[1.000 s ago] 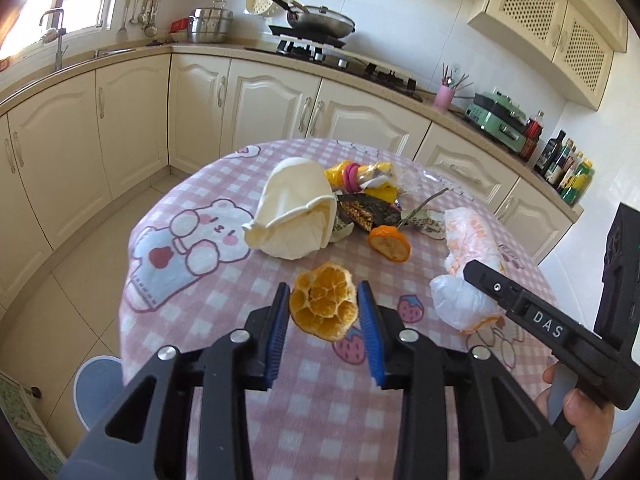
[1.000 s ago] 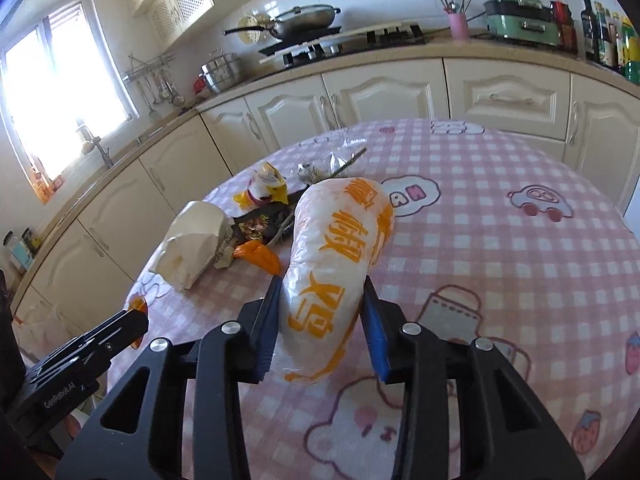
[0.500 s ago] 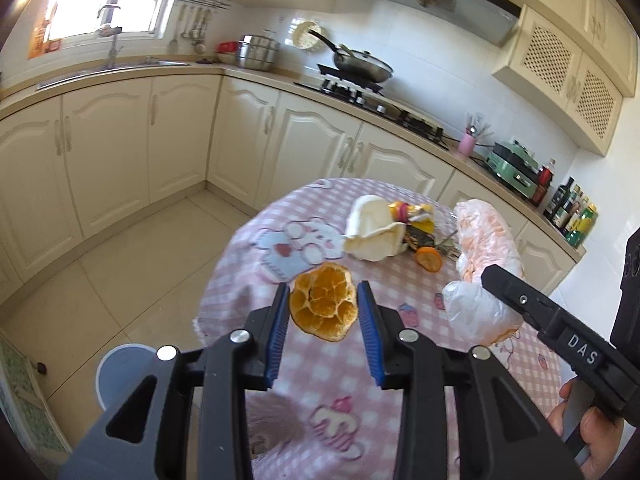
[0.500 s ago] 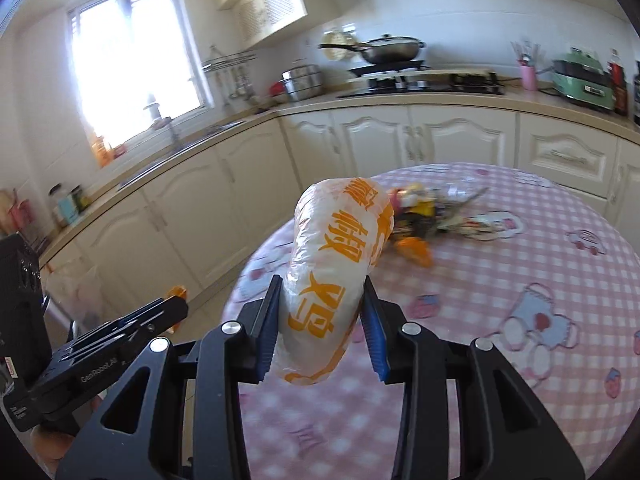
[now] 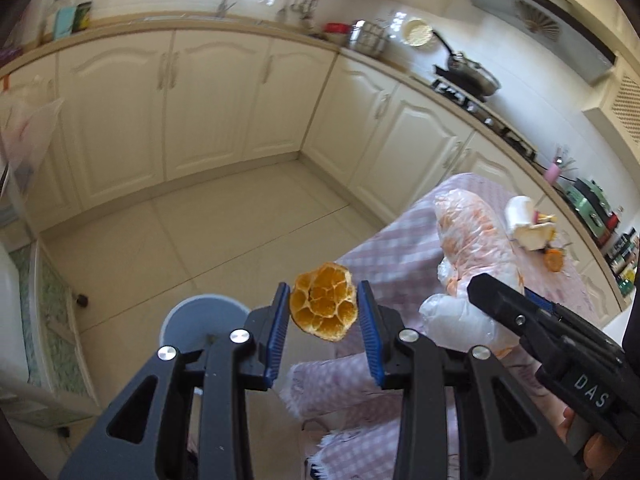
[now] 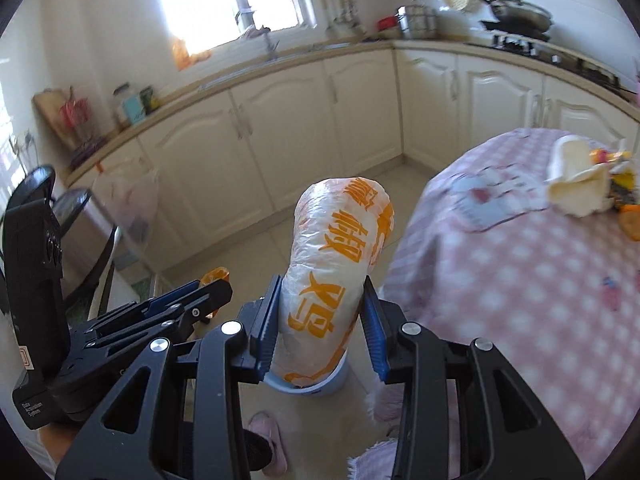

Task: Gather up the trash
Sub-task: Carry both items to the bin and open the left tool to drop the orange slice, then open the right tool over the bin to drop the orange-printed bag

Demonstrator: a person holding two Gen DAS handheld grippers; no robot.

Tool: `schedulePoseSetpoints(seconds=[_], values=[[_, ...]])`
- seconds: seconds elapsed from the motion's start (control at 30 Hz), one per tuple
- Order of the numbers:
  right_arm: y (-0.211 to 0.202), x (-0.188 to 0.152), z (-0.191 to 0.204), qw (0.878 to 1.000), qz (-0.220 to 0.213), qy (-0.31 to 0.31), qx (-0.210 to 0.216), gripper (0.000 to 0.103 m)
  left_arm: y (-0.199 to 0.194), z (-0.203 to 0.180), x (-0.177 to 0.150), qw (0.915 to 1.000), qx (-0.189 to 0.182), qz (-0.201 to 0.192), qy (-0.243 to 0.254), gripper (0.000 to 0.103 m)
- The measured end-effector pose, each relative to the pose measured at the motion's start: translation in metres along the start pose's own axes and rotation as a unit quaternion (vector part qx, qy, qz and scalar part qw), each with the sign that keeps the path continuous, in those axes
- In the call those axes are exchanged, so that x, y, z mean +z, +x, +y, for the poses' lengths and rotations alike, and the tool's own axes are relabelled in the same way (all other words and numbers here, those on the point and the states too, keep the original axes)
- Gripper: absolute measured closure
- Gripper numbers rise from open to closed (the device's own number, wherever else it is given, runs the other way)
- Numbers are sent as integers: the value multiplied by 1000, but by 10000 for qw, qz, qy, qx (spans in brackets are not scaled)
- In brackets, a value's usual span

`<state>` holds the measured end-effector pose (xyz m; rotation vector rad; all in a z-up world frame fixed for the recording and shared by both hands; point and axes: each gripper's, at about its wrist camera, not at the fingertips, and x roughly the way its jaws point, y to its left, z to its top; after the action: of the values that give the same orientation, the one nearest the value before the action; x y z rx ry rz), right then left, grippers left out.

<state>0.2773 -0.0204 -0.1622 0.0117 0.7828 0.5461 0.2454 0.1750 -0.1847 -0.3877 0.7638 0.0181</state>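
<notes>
- Table (image 6: 520,280), pink checked cloth: the landmark; leftover trash lies on its far side.
- Bin (image 5: 200,316), pale blue, on the floor just off the table's near edge.
- Plastic bag (image 6: 336,264), orange print: clamped low in the right gripper (image 6: 320,320), over the bin; likely light, soft, slippery.
- Orange peel (image 5: 323,307): pinched edge-on in the left gripper (image 5: 323,320), beside the bin; probably light, brittle.
</notes>
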Motion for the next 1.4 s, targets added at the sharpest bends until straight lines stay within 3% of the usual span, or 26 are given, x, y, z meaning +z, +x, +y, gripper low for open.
schedulePoseSetpoints(seconds=[0.2,0.43,0.57,0.67,1.13,1.4], values=[[56,-15,24,9984,536,-171,98,67,43,61,-13,9978,271,377,-483,70],[113,-23,34,9945,1001,-260,129,67,84,105,-19,9942,452,638,-738,70],[133,-26,39,9931,1130,-273,122,67,100,119,-22,9928,436,633,-919,66],[147,-31,42,9919,1229,-296,102,67,108,129,-29,9909,455,613,-1106,52],[178,-45,55,9873,1556,-308,87,67,122,151,-45,9854,572,834,-1368,51],[193,-43,69,9869,1565,-358,174,67,117,168,-46,9824,726,738,-1558,51]])
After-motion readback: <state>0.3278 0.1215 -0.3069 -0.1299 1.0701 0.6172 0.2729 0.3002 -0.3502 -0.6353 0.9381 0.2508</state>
